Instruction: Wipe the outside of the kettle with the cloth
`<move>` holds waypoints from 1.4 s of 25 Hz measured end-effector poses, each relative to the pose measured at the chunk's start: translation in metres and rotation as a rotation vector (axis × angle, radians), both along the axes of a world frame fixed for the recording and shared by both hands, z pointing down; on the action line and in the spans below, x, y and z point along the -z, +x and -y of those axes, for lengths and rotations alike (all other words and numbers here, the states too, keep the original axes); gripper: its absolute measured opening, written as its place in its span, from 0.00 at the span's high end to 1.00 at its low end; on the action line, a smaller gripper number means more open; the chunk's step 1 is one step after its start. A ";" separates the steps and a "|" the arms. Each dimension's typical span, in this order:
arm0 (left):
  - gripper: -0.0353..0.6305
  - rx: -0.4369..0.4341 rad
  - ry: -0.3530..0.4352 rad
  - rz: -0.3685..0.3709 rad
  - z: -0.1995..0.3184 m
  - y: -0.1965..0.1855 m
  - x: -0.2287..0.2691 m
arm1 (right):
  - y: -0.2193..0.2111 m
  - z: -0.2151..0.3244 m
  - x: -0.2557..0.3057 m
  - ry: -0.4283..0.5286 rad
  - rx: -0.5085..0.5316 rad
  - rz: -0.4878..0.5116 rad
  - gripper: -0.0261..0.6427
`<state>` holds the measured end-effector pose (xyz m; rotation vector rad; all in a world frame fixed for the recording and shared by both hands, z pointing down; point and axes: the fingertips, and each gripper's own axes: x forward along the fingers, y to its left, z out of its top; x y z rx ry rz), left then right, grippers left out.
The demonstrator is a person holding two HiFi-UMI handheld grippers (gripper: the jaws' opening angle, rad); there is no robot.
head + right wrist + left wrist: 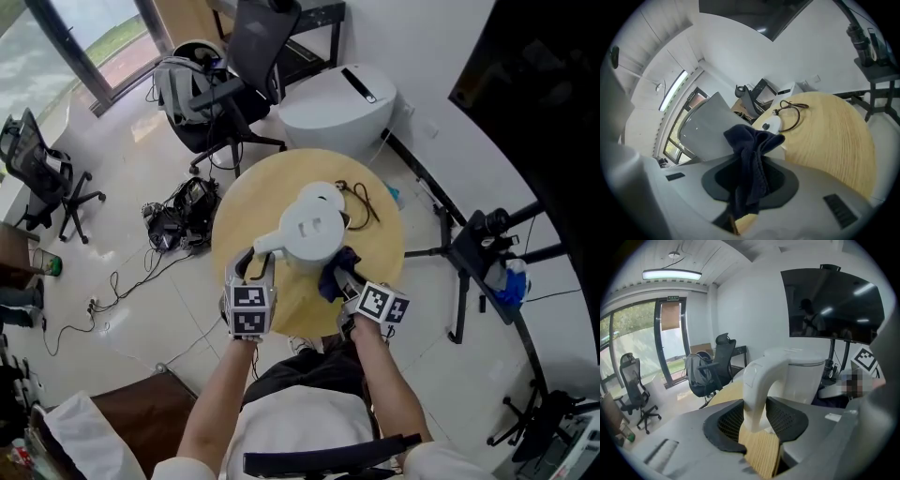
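Note:
A white kettle [311, 225] stands in the middle of a round wooden table [380, 253]. My left gripper [253, 269] is shut on the kettle's curved handle [757, 387], which sits upright between the jaws in the left gripper view [754, 420]. My right gripper [340, 279] is shut on a dark blue cloth [335, 273] at the kettle's near right side. In the right gripper view [750, 180] the cloth [752, 150] bunches up out of the jaws beside the kettle's wall [703, 131]; I cannot tell whether it touches.
The kettle's white base [325, 192] with its black cord [362, 202] lies on the table behind the kettle. Around the table are office chairs [239, 66], a white rounded unit [337, 108], floor cables [178, 216] and a black stand [473, 246] at the right.

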<state>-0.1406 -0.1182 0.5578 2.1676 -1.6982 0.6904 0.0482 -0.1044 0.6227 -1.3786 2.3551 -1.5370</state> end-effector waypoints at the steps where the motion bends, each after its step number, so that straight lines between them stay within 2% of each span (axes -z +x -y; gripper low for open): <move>1: 0.71 -0.010 0.001 0.005 -0.001 0.001 0.000 | 0.001 0.005 -0.002 -0.003 -0.003 -0.001 0.81; 5: 0.73 -0.026 0.018 0.043 -0.002 0.003 -0.001 | 0.001 0.014 0.011 0.011 0.026 -0.017 0.81; 8: 0.73 -0.026 0.019 0.055 0.000 0.003 0.000 | -0.006 0.005 0.057 0.089 0.068 0.001 0.81; 12: 0.73 -0.031 0.023 0.061 0.000 0.001 0.000 | -0.016 -0.002 0.132 0.219 0.075 0.080 0.81; 14: 0.73 -0.033 0.021 0.056 0.000 0.001 -0.001 | -0.021 -0.004 0.145 0.237 0.066 0.142 0.81; 16: 0.73 -0.040 0.020 0.054 0.000 0.002 0.000 | -0.022 -0.006 0.135 0.205 0.040 0.187 0.81; 19: 0.73 -0.052 0.026 0.055 -0.002 0.004 0.001 | -0.024 -0.014 0.092 0.100 -0.002 0.202 0.81; 24: 0.73 -0.074 0.025 0.064 -0.012 0.007 0.002 | -0.031 -0.023 0.006 -0.056 -0.042 0.133 0.81; 28: 0.73 -0.074 0.032 0.061 -0.018 0.011 0.001 | -0.031 -0.026 -0.041 -0.141 -0.048 0.079 0.81; 31: 0.71 -0.084 0.066 0.052 -0.012 0.009 0.004 | -0.035 -0.028 -0.038 -0.145 -0.042 0.091 0.81; 33: 0.63 -0.117 0.084 0.022 -0.005 0.012 0.006 | -0.040 -0.027 -0.016 -0.113 -0.038 0.125 0.81; 35: 0.63 -0.151 0.084 -0.004 0.000 0.015 0.006 | -0.043 -0.027 0.013 -0.067 -0.036 0.163 0.81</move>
